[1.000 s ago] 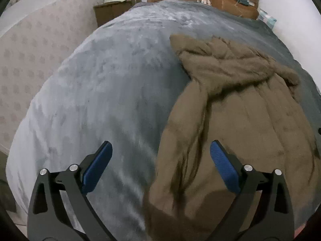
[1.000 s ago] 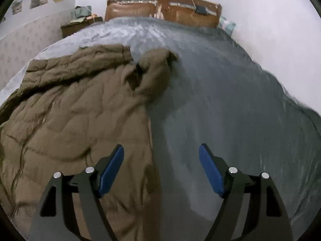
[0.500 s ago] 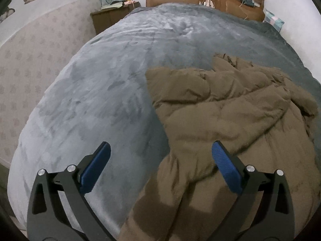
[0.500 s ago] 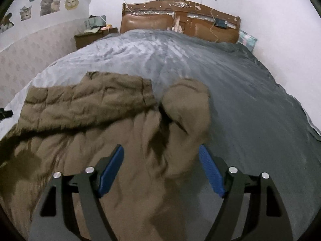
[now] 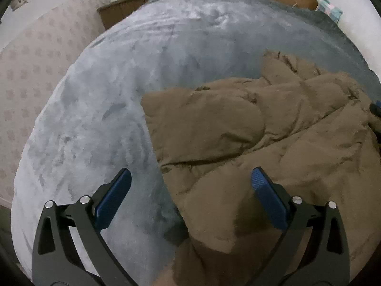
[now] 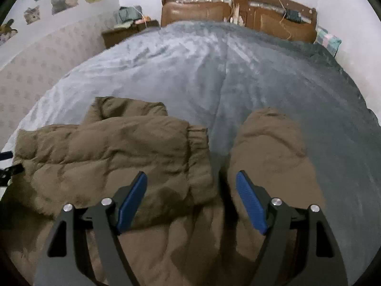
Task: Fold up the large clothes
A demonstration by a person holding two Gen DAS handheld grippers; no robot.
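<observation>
A large brown padded jacket (image 5: 273, 143) lies crumpled on a grey plush bed cover (image 5: 119, 83). In the right wrist view the jacket (image 6: 107, 155) shows one sleeve with an elastic cuff (image 6: 198, 138) folded across its body and a second sleeve (image 6: 269, 147) pointing up the bed. My left gripper (image 5: 190, 190) is open and empty above the jacket's left edge. My right gripper (image 6: 190, 193) is open and empty above the gap between the two sleeves.
A wooden headboard (image 6: 238, 16) stands at the far end of the bed. A wooden nightstand (image 6: 126, 31) with piled items stands at the far left by the papered wall. A pillow (image 6: 328, 40) lies at the far right corner. The other gripper shows at the left edge (image 6: 7, 164).
Both grippers moved over the jacket and the views tilted up. The jacket's sleeves have shifted and now lie closer under the open grippers.
</observation>
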